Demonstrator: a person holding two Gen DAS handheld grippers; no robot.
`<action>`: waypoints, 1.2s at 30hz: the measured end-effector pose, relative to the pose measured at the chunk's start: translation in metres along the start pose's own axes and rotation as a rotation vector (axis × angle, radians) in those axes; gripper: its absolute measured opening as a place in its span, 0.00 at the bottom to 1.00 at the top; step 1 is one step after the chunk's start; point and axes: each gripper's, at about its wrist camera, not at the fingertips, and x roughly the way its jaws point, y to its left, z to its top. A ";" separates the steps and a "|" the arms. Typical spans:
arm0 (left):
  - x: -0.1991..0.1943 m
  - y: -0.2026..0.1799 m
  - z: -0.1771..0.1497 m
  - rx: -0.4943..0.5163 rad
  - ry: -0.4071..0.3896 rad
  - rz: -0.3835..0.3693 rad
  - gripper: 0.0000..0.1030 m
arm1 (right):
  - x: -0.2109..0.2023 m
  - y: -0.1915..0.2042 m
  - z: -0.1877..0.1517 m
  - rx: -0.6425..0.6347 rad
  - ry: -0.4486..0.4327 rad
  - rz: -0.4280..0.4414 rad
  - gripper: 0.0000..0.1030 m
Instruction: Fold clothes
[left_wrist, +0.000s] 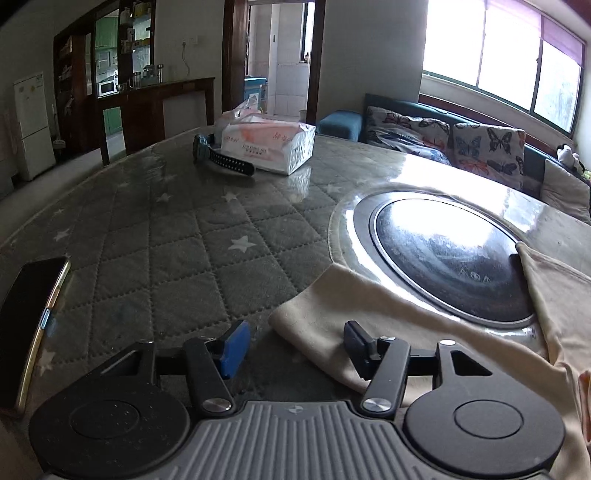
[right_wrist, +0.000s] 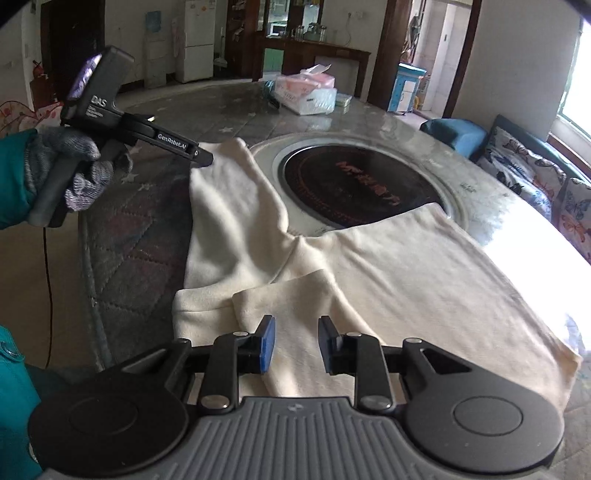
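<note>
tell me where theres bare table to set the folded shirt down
The widest bare patch is the quilted star cover, between the phone at the near left, the watch and tissue pack at the far side, and the round cooktop. The right side is crowded: the cream shirt covers it, overlapping the cooktop's rim.

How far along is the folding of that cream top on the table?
Early. One sleeve already lies folded in over the cream top. The other sleeve lies stretched out, with the left hand-held gripper open at its cuff. The right hand-held gripper is open above the folded sleeve, gripping nothing. The body is unfolded.
</note>
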 end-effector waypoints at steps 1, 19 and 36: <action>0.000 0.000 0.000 -0.003 -0.003 -0.002 0.51 | -0.003 -0.001 -0.001 0.006 -0.004 -0.006 0.25; -0.097 -0.089 0.014 0.073 -0.161 -0.426 0.10 | -0.066 -0.038 -0.053 0.245 -0.090 -0.175 0.25; -0.130 -0.238 -0.037 0.363 -0.053 -0.785 0.11 | -0.107 -0.067 -0.109 0.430 -0.146 -0.264 0.25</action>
